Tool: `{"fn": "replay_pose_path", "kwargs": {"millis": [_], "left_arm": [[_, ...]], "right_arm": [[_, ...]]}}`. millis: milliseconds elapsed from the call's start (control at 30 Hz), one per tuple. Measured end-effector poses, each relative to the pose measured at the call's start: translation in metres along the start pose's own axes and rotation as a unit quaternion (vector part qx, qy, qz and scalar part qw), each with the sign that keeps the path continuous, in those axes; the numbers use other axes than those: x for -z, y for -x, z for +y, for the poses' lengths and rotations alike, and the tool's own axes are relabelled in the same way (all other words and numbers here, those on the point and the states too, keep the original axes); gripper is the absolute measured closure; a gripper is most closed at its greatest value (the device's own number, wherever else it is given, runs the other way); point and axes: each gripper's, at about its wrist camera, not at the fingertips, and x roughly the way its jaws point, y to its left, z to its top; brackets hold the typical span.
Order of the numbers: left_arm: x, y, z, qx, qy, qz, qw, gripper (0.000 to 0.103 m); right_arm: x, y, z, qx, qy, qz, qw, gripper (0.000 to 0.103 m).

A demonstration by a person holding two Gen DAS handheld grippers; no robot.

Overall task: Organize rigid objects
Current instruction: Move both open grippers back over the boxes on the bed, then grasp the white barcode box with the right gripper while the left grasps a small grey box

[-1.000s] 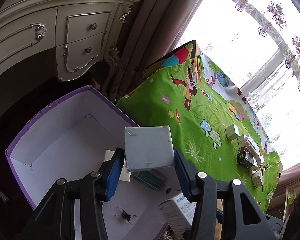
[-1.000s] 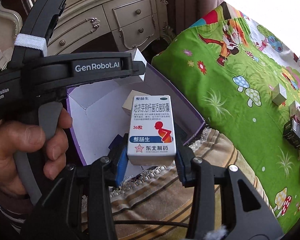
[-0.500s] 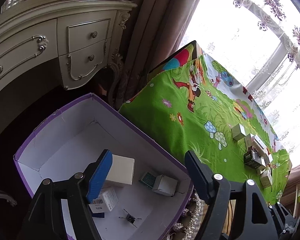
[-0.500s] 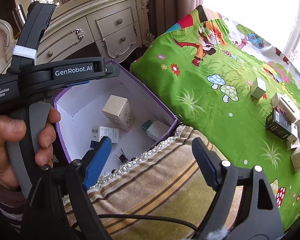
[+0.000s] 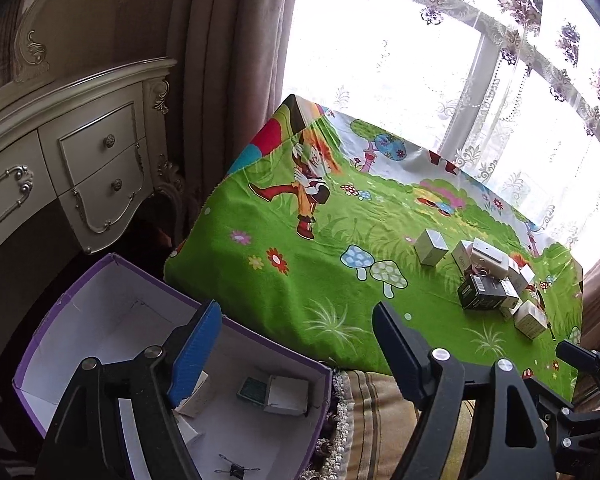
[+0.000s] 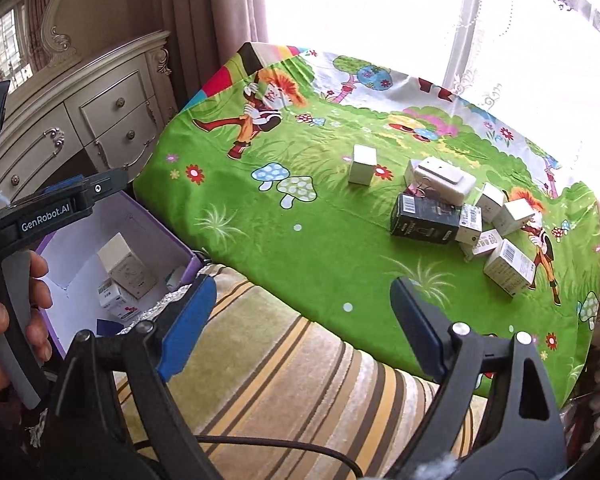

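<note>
Green-cloth bench (image 6: 300, 248) ahead; my left gripper (image 5: 296, 344) and right gripper (image 6: 300, 312) just opened wide, empty; purple box (image 5: 100, 280) loaded; next: fetch black carton (image 6: 424, 220).

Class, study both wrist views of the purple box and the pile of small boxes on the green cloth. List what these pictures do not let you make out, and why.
- Purple box floor: left wrist view, the left claw covers part; right wrist view, a hand and the rim hide most.
- Pile around the black box: boxes overlap, so no sure count.
- Print on the white boxes: too small.
- Beyond the window: glare.
</note>
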Motion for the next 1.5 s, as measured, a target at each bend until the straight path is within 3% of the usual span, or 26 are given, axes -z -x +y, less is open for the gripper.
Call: {"fn": "replay_pose_path", "kwargs": {"millis": [167, 300, 533, 833, 967, 1500], "left_arm": [[-0.006, -0.018, -0.031, 0.027, -0.019, 0.018, 0.9993, 0.024], [-0.01, -0.029, -0.055, 0.04, -0.035, 0.023, 0.9983, 0.024], [-0.024, -0.055, -0.091, 0.053, -0.049, 0.036, 0.9968, 0.024], [-0.041, -0.084, -0.13, 0.072, -0.068, 0.044, 0.9941, 0.024], [-0.047, -0.099, -0.141, 0.077, -0.069, 0.054, 0.9932, 0.024], [-0.061, -0.177, -0.179, 0.062, -0.079, 0.094, 0.9905, 0.024]], "right_arm": [[0.004, 0.007, -0.044, 0.033, -0.038, -0.03, 0.998, 0.013], [0.006, 0.007, -0.089, -0.002, -0.106, -0.035, 0.994, 0.013], [0.012, -0.006, -0.154, 0.076, -0.164, -0.009, 0.984, 0.013], [0.024, -0.029, -0.223, 0.117, -0.264, 0.013, 0.957, 0.013], [0.025, -0.046, -0.239, 0.128, -0.283, 0.025, 0.95, 0.013], [0.017, -0.105, -0.255, 0.168, -0.283, 0.047, 0.943, 0.008]]}}
